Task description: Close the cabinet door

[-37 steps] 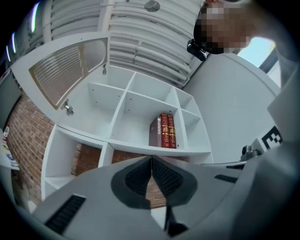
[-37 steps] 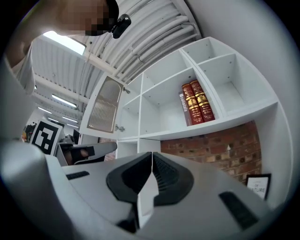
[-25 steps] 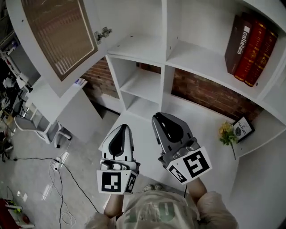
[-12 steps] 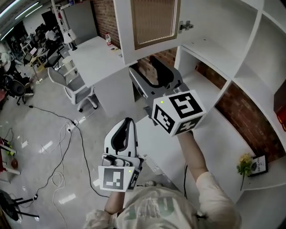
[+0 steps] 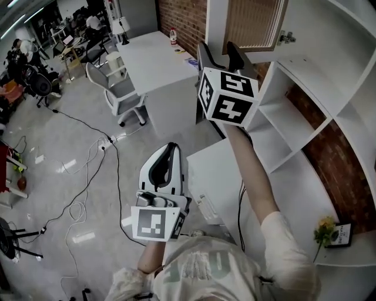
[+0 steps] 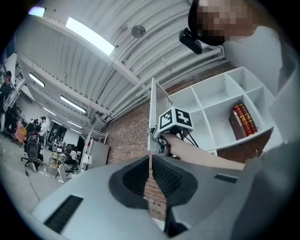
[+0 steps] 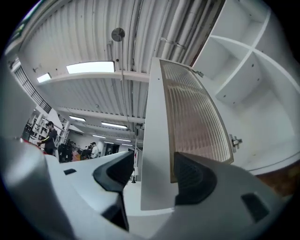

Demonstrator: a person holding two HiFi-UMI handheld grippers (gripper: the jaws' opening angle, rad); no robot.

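While the door [image 7: 157, 117] hangs open, unclosed, its edge sits between the right gripper's [image 7: 154, 173] opening jaws. The left gripper's [image 6: 151, 173] jaws meet, empty.

Matt white cabinet door [image 7: 154, 140] with ribbed translucent panel [image 7: 197, 117], rough brick wall [image 5: 181, 17]

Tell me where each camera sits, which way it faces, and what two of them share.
Head view: on the person's head, facing steeply down at the floor and shelves; the right arm, left gripper and right gripper show.
Left gripper view: rides the left gripper, facing up along its shut jaws toward the brick wall; the right arm shows.
Right gripper view: rides the right gripper, facing up along its opening jaws, the edge of the cabinet door between them.
Shared: all three see that door.
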